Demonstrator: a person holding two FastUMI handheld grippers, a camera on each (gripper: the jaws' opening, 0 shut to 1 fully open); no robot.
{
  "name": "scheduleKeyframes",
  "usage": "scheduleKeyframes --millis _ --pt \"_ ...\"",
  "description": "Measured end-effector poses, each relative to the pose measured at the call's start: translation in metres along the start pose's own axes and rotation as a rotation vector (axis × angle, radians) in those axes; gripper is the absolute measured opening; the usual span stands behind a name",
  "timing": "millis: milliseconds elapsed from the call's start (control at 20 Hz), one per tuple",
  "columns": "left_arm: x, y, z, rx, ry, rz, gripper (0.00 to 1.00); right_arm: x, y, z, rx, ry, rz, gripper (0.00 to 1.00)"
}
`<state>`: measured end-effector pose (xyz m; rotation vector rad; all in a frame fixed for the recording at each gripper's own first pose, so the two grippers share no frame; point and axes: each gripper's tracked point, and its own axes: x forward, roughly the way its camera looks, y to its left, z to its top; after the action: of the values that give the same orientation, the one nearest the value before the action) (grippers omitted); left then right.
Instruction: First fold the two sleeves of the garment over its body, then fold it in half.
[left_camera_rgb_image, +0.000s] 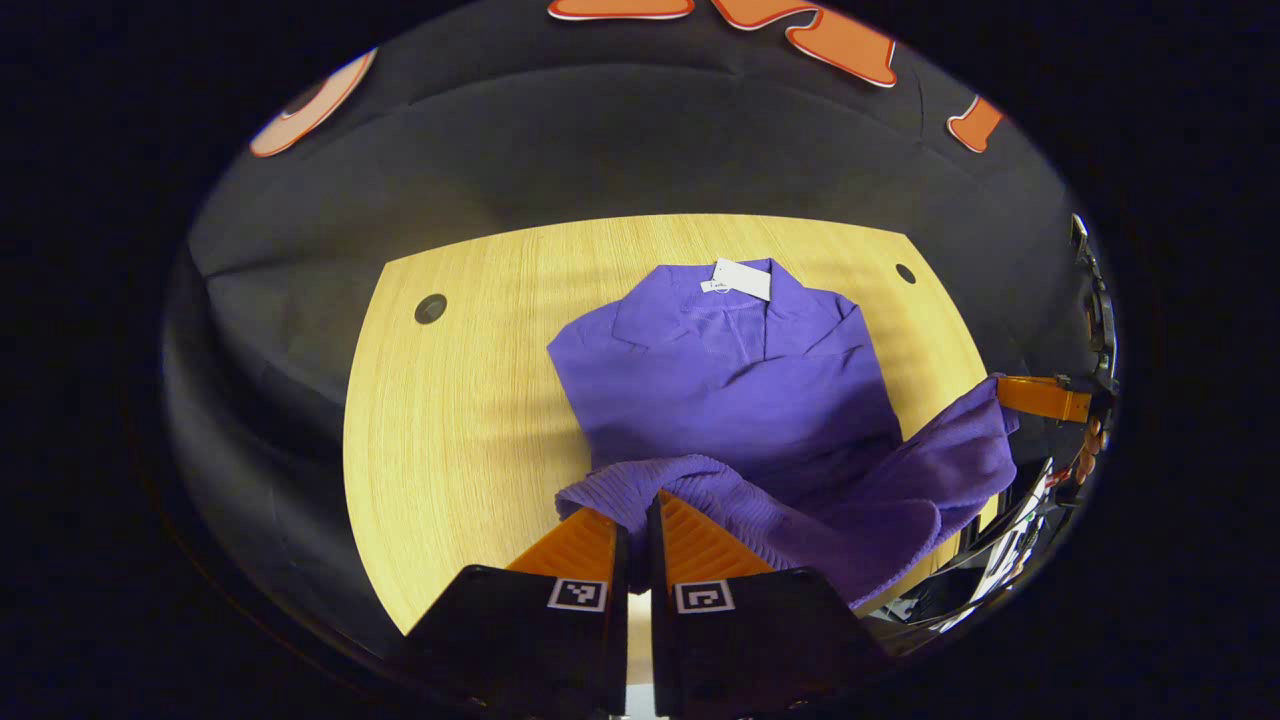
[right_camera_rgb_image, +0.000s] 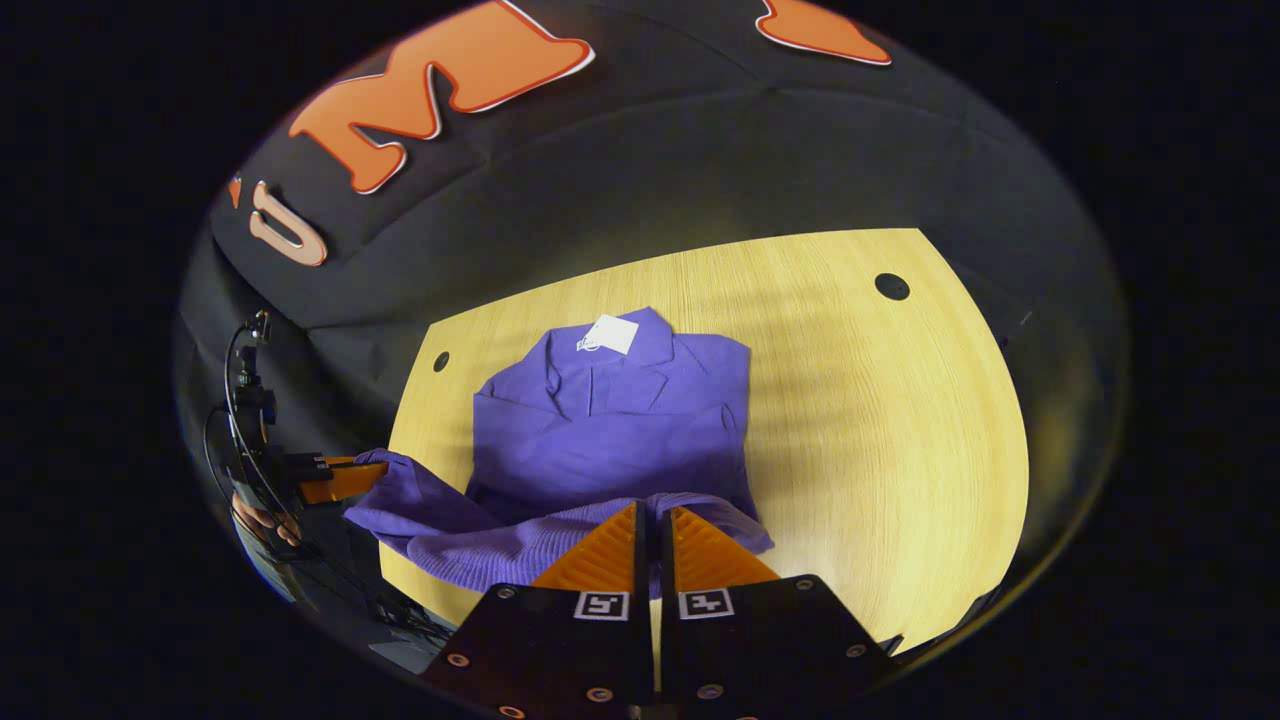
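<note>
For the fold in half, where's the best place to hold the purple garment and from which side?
Probably the bottom hem of the purple garment, at its two near corners, coming from the near table edge. The collar end with the white tag lies flat at the far side. Both the left hand-held gripper and the right hand-held gripper already pinch the lifted hem.

A pale wood-grain bench (left_camera_rgb_image: 450, 420) fills the middle of the left gripper view, with a round dark hole (left_camera_rgb_image: 430, 309) at its upper left and another (left_camera_rgb_image: 905, 273) at upper right. A purple garment (left_camera_rgb_image: 730, 380) lies on it, a white tag (left_camera_rgb_image: 742, 279) at its collar.
</note>
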<state>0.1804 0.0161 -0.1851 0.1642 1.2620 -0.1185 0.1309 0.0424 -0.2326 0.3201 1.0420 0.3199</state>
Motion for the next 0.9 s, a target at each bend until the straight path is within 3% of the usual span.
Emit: scheduleKeyframes --millis 650,900 --pt "0.066 0.016 0.103 0.061 -0.058 0.151 0.11 0.091 -0.028 0.082 0.042 0.049 0.05 0.03" --pt "0.092 0.023 0.117 0.036 -0.101 0.203 0.11 0.126 -0.03 0.102 0.136 0.046 0.086 0.04"
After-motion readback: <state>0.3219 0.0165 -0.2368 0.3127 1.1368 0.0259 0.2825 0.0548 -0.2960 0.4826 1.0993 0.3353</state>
